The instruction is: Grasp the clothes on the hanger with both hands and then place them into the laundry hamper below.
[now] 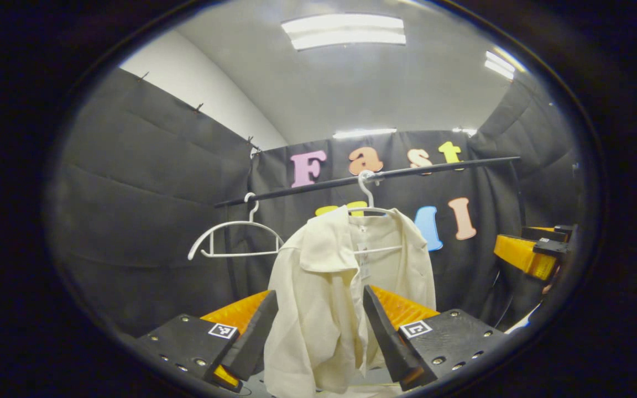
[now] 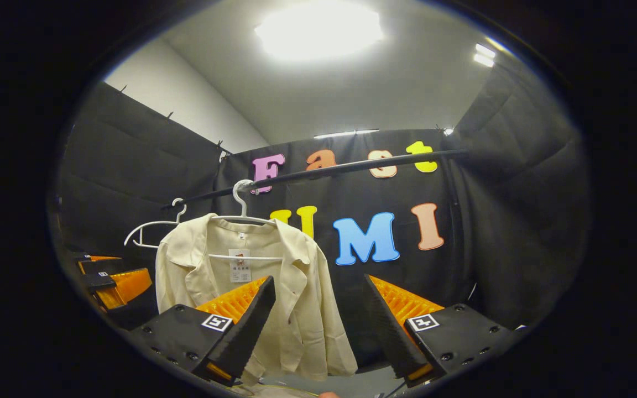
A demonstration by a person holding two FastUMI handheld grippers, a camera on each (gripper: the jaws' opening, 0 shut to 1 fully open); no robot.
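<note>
A cream shirt (image 1: 324, 293) hangs on a white hanger (image 1: 371, 207) from a black rail (image 1: 363, 178). In the left gripper view my left gripper (image 1: 318, 320) is open, its fingers standing either side of the shirt's front but short of it. The right gripper (image 1: 528, 251) shows at the right edge there. In the right gripper view the shirt (image 2: 291, 298) hangs left of centre on its hanger (image 2: 241, 213). My right gripper (image 2: 318, 318) is open with the shirt's right side between and beyond its fingers. The left gripper (image 2: 111, 282) appears at the far left.
An empty white hanger (image 1: 235, 235) hangs on the rail to the left of the shirt, also seen as the empty hanger (image 2: 150, 226) in the right gripper view. Black cloth walls close in on all sides. A pale floor strip (image 2: 324, 381) shows below the shirt.
</note>
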